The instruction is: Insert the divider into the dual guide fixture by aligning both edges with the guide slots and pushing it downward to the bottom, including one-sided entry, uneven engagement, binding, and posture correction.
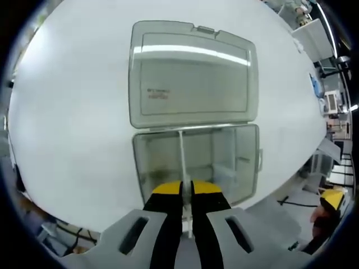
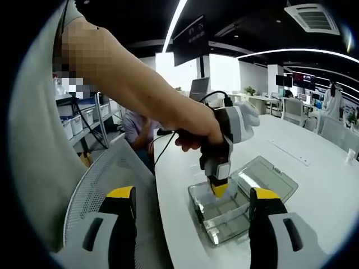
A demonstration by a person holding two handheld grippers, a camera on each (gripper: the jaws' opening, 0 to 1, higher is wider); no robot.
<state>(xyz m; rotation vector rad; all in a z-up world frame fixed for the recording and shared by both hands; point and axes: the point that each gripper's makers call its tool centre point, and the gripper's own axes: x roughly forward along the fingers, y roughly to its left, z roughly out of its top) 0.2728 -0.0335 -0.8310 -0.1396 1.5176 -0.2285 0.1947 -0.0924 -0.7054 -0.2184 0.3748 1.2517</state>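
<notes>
The clear box is sitting on the white table; the left gripper is showing yellow-tipped black jaws.

Divider lower edge: we lose the divider where it passes between the left gripper fingers; its seating in the box cannot be told.
Lid label: small print on the lid is too small for us to read.
Guide slots: blurred through the clear walls.
Right gripper: our right gripper is cut off by the bottom edge.
Person's arm: the arm runs out of frame at upper left.
</notes>
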